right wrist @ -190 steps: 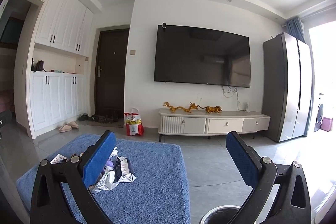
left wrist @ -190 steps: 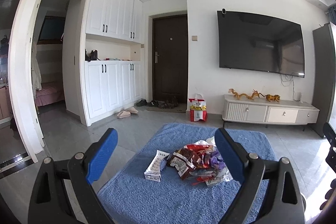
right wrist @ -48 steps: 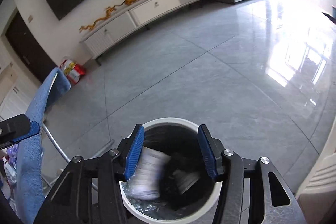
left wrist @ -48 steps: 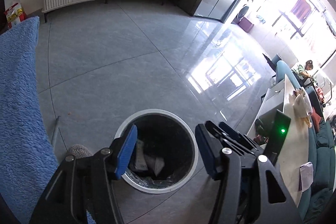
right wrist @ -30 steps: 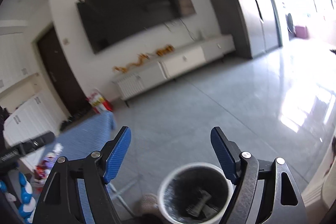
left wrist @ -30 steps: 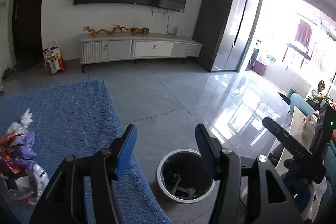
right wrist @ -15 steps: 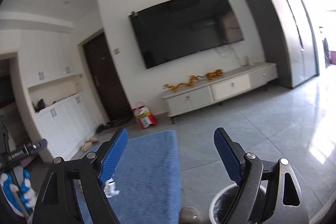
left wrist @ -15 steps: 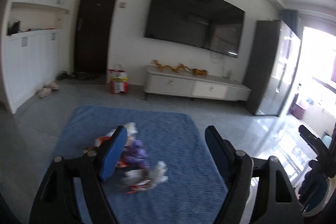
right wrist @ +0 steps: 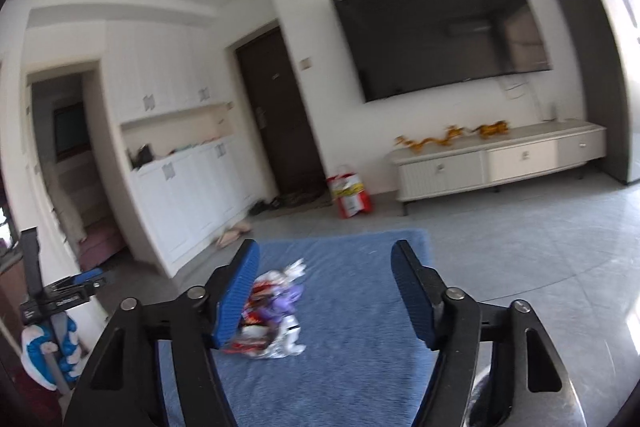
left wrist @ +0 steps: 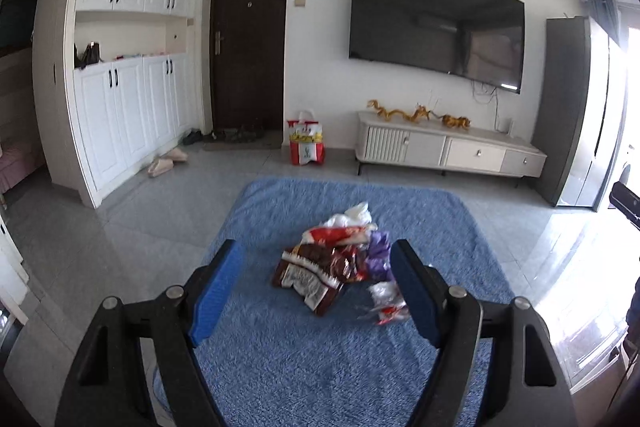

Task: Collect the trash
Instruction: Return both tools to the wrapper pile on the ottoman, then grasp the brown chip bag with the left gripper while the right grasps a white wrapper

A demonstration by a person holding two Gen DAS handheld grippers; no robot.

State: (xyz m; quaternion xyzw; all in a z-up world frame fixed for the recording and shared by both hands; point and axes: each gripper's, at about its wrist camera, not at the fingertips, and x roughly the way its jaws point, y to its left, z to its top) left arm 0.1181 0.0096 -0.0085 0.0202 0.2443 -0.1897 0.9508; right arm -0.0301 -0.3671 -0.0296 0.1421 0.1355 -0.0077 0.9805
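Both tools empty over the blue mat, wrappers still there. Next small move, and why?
Probably ease the left tool forward and down onto the brown wrapper. It lies nearest, framed by open, empty jaws, atop the wrapper pile on the blue mat.

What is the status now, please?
Left gripper open, empty; right gripper open, empty, just closing. Wrappers piled on blue cloth. Path clear.
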